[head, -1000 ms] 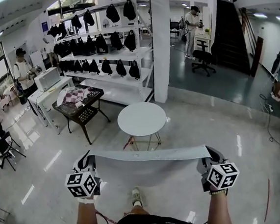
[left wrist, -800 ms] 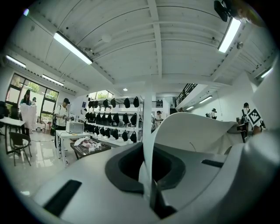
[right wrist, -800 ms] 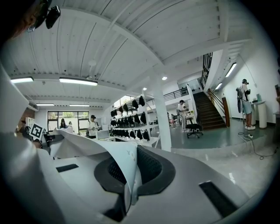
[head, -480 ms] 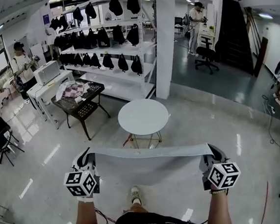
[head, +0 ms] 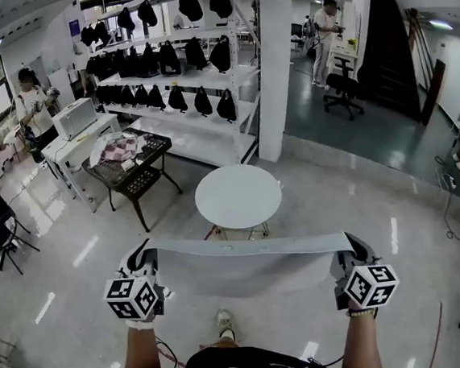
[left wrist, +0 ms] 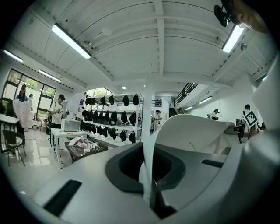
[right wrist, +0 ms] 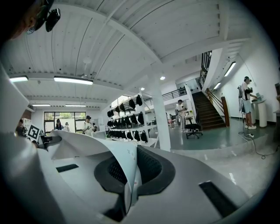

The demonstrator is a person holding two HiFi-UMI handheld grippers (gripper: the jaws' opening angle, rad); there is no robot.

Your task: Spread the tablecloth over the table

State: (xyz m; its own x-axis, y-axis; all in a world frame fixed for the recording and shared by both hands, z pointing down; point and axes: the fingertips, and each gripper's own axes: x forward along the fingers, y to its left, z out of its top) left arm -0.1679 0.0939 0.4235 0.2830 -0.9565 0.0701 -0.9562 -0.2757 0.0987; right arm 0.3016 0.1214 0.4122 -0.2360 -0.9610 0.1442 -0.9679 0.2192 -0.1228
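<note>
A pale grey tablecloth (head: 250, 262) hangs stretched between my two grippers, its top edge level and its body drooping toward the floor. My left gripper (head: 143, 264) is shut on the cloth's left corner (left wrist: 148, 164); my right gripper (head: 354, 250) is shut on the right corner (right wrist: 129, 175). A small round white table (head: 238, 196) stands just beyond the cloth's top edge, bare. The cloth is held in the air in front of the table, apart from it.
A black low table (head: 129, 169) with cloth pieces stands to the left of the round table. White shelving with black bags (head: 173, 59) and a white pillar (head: 271, 62) stand behind. People stand at the far left (head: 35, 105) and back right (head: 327, 28). My foot (head: 224, 325) shows below.
The round table has come slightly nearer and lower in the head view as I step forward. Both grippers keep their hold on the cloth.
</note>
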